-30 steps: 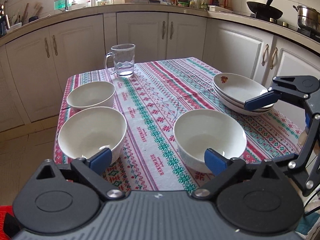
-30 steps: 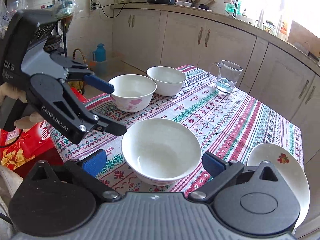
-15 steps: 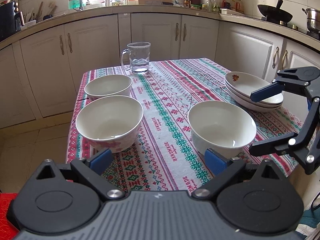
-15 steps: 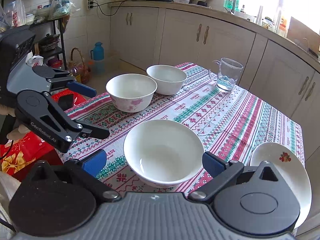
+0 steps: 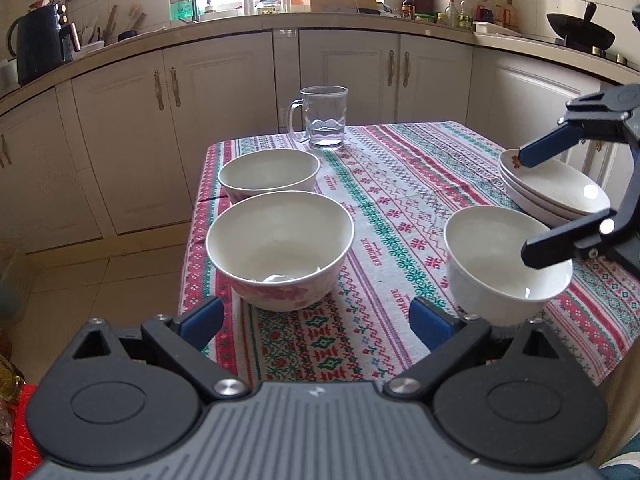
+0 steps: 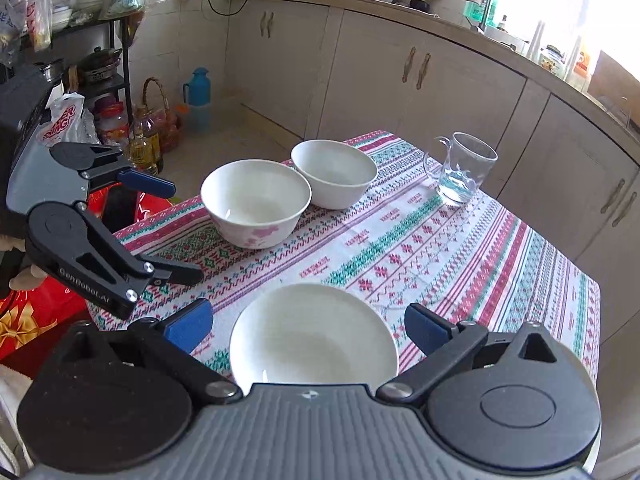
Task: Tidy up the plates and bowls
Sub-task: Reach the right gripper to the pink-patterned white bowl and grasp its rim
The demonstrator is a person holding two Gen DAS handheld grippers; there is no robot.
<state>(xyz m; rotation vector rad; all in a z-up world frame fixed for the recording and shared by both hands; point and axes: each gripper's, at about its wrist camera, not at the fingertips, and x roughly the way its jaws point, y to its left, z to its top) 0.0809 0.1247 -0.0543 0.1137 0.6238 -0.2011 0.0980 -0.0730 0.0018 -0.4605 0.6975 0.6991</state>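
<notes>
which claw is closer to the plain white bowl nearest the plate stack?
Right. The right claw hangs open directly over the plain white bowl; the left claw sits back off the table edge, bowl off to its right.

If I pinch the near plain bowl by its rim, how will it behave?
The near bowl looks like glazed ceramic, so probably stiff, slick and breakable. It is deep with a narrower foot, so a rim pinch may tilt it. The right gripper is open around it.

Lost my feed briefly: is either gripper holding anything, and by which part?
Nothing is held. The left gripper and right gripper are both open; the near bowl sits free between the right fingers.
</notes>
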